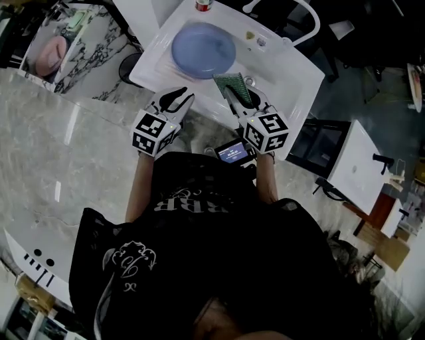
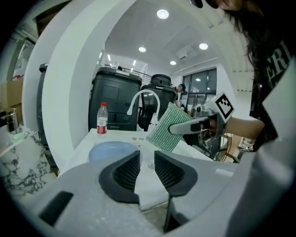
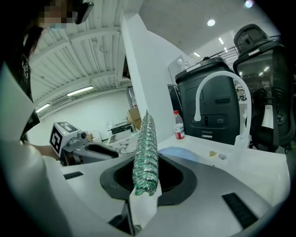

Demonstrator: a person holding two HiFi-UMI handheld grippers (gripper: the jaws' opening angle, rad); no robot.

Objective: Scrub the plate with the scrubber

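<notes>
Blue round plate (image 1: pixel 203 45) lies flat in the white sink basin (image 1: pixel 292 80), just ahead of the left gripper (image 1: pixel 176 97), whose fingers stand slightly apart with nothing between them. The right gripper (image 1: pixel 234 98) has its fingers clenched on one edge of the green mesh scrubber (image 1: pixel 230 82), short of the plate. With nothing steadying the plate, a hard stroke may skid it; the floppy scrubber could fold or slip.

Over the white sink (image 1: pixel 282 74), my path from the near rim to the blue plate (image 1: pixel 203 45) lies open, my left gripper (image 1: pixel 180 94) and the scrubber (image 1: pixel 232 84) flanking it, while the bottle (image 1: pixel 203 5) and arched faucet (image 3: pixel 221 74) crowd the far edge.
</notes>
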